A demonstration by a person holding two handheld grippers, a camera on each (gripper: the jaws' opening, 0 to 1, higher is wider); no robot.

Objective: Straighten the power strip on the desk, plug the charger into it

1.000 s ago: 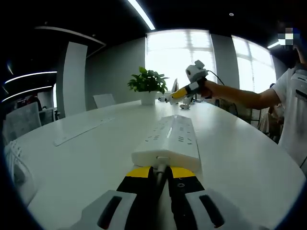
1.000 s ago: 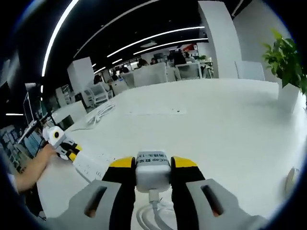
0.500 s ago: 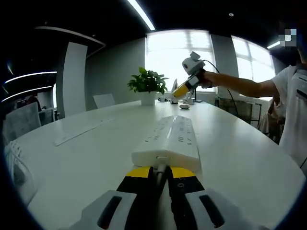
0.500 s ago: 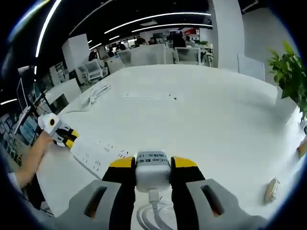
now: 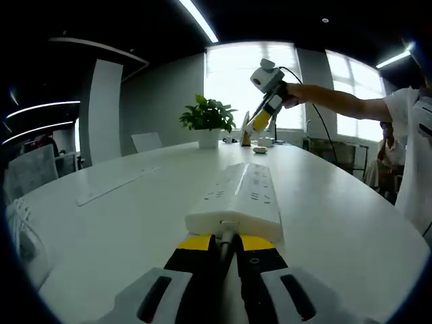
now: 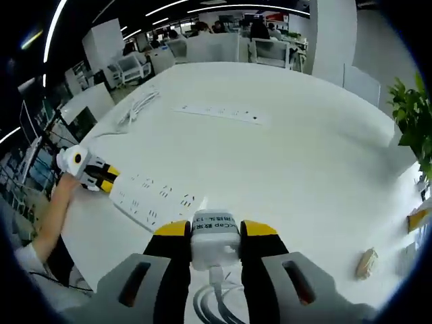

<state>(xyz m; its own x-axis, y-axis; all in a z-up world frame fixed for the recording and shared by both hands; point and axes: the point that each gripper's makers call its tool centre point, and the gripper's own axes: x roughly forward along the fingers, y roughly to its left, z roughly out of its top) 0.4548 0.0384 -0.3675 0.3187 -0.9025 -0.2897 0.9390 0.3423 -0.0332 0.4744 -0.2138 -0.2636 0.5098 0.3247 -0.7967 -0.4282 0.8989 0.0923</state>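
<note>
Right gripper view: white desk [image 6: 297, 155], open-plan office behind.

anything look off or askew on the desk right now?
Nothing stands out. The long white power strip lies flat on the white desk, its end held by the left gripper. The right gripper holds the white charger block above the desk, unplugged.

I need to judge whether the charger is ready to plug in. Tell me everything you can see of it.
The charger is a small white block of glossy plastic, with a printed label on its top face. It sits clamped between the yellow-tipped jaws of the right gripper, held in the air above the white desk. A white cable hangs looped from its near end. Its prongs are hidden.
</note>
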